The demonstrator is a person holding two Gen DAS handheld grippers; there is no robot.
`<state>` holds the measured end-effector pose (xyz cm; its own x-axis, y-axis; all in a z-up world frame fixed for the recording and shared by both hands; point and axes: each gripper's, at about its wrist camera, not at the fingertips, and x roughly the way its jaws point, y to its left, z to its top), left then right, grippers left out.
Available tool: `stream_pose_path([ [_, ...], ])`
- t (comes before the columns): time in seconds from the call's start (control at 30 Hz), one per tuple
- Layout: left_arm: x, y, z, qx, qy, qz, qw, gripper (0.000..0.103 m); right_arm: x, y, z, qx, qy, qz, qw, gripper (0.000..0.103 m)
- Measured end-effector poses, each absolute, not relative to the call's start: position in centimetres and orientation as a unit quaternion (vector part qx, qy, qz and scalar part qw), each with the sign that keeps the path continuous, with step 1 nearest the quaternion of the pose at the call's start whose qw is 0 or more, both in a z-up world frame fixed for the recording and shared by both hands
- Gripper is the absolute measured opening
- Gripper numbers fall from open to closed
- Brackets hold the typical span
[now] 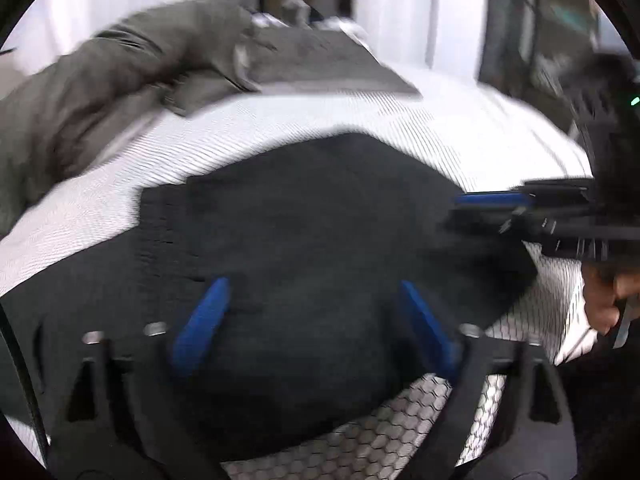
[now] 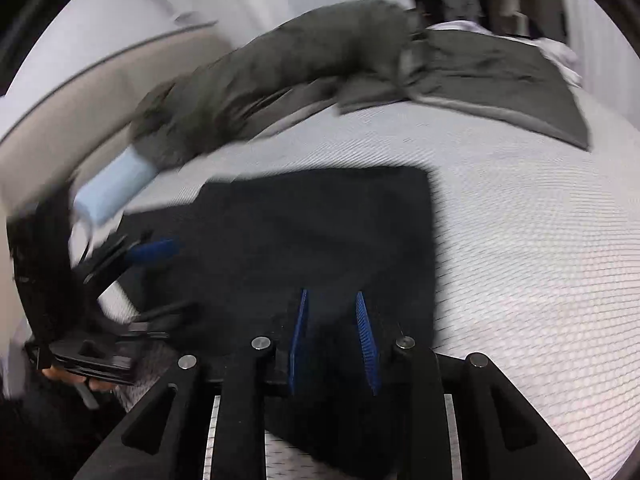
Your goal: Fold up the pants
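Left tool (image 1: 310, 320): released, blue fingers (image 1: 204, 320) spread wide low in the frame over the black pants (image 1: 312, 224), gripping nothing, probably to press or smooth. Right tool (image 2: 332, 340): fingers narrowly apart, dark cloth between them; whether it pinches the fabric cannot be told. The pants lie folded into a compact block at centre frame on the bed (image 2: 520, 220), apparently near finished. A grey blanket (image 2: 300, 64) sits bunched at upper frame, apart from the pants.
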<state>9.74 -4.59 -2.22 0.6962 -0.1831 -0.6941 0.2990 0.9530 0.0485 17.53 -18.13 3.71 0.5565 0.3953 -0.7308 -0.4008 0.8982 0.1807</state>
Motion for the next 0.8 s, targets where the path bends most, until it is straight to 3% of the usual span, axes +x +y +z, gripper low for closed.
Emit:
stream_pose_path([
  [0.03, 10.1, -5.1, -3.1, 0.090, 0.388, -0.133, 0.908, 0.069, 17.4, -16.6, 2.6, -0.017, 0.422, 0.236, 0.875, 0.025],
  [0.1, 10.1, -5.1, -4.1, 0.113, 0.395, -0.128, 0.903, 0.054, 17.5, -15.0, 0.2, -0.056, 0.451, 0.237, 0.859, 0.025],
  [0.17, 9.9, -4.0, -4.2, 0.106, 0.398, -0.135, 0.901, 0.051, 17.2, -14.7, -0.7, -0.096, 0.442, 0.233, 0.861, 0.025],
  [0.3, 8.9, -0.6, -4.0, 0.081, 0.401, -0.116, 0.905, 0.050, 16.7, -18.1, 0.0, -0.152, 0.426, 0.140, 0.881, 0.025],
  [0.47, 8.6, 0.6, -2.7, 0.065, 0.385, -0.130, 0.911, 0.050, 17.6, -21.3, 1.3, -0.069, 0.434, 0.139, 0.888, 0.029],
  [0.53, 8.3, 0.6, -1.3, 0.041, 0.366, -0.148, 0.918, 0.051, 17.1, -20.6, 2.5, -0.058, 0.410, 0.158, 0.896, 0.031],
  [0.63, 10.2, -0.3, -0.1, 0.038, 0.358, -0.143, 0.922, 0.053, 17.9, -17.3, 3.1, -0.046, 0.397, 0.193, 0.896, 0.042],
  [0.8, 14.4, -2.4, -2.3, 0.089, 0.413, -0.112, 0.900, 0.048, 20.2, -12.2, 0.1, -0.096, 0.435, 0.210, 0.870, 0.042],
])
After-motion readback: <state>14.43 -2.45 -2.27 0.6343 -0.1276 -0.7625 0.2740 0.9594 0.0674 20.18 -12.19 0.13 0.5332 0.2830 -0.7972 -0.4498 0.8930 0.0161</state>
